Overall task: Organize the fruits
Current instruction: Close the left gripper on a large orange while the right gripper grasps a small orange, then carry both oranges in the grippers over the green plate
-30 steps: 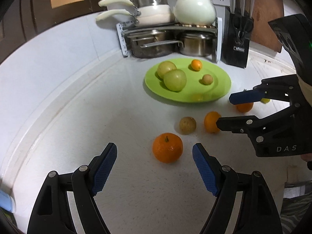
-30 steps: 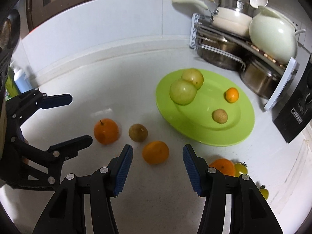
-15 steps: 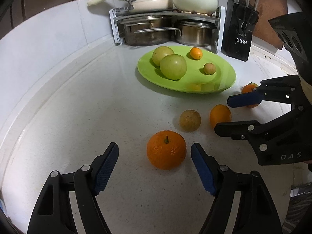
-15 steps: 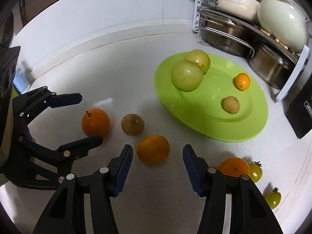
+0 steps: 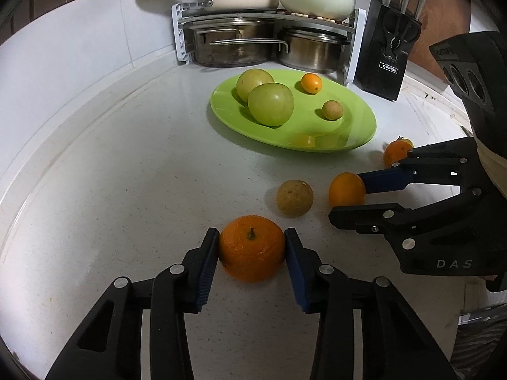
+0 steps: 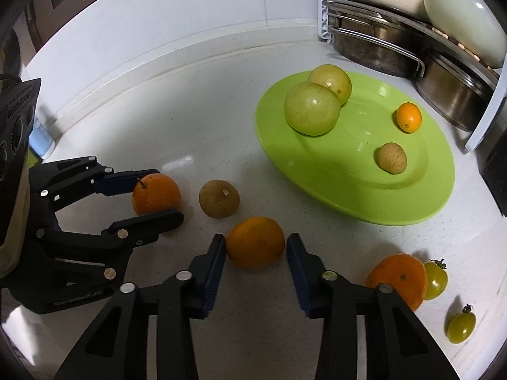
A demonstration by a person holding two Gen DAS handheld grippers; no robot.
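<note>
Two grippers — left gripper [image 5: 252, 248] clamps stemmed orange [image 5: 252, 248].

Bright indoor light from overhead, soft short shadows under the fruit, white glare on the counter [image 6: 183, 160] and green plate [image 5: 355, 133], sharp focus, strong fisheye curve, dark corners.

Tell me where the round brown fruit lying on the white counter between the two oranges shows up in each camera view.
Left wrist view: the round brown fruit sits right of centre, beyond the left gripper and beside the right gripper's orange.
Right wrist view: it sits left of centre, between the stemmed orange and the green oval plate.
Shared landmark: the green oval plate, behind the fruit in both views.
</note>
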